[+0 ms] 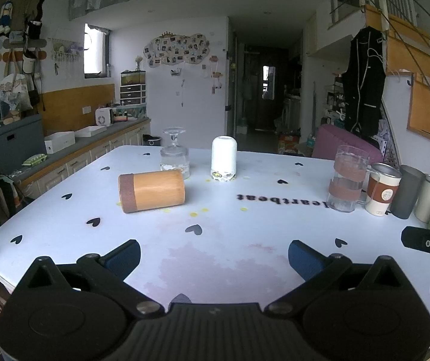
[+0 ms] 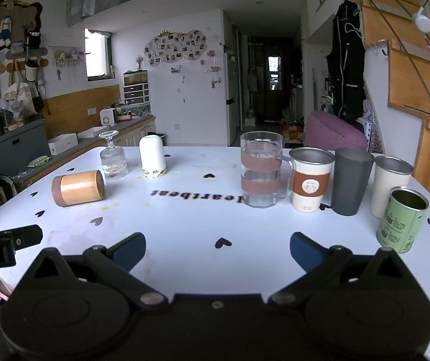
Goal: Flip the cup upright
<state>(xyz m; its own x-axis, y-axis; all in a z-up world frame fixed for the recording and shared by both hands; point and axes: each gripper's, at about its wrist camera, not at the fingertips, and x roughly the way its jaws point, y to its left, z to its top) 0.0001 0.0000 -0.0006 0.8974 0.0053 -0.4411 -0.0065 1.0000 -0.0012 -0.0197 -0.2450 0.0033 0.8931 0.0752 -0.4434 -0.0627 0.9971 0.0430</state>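
A wooden cup (image 1: 151,191) lies on its side on the white table (image 1: 230,240), also in the right wrist view (image 2: 78,188). A stemmed glass (image 1: 174,153) and a white cup (image 1: 224,159) stand upside down behind it; both also show in the right wrist view, the glass (image 2: 113,156) left of the white cup (image 2: 152,157). My left gripper (image 1: 214,254) is open and empty, well short of the wooden cup. My right gripper (image 2: 218,249) is open and empty above the table's near part.
Upright cups stand in a row at the right: a clear mug (image 2: 261,170), a white and brown cup (image 2: 311,179), a grey tumbler (image 2: 351,180), a white tumbler (image 2: 390,186) and a green tin (image 2: 402,219). A counter (image 1: 64,150) runs along the left.
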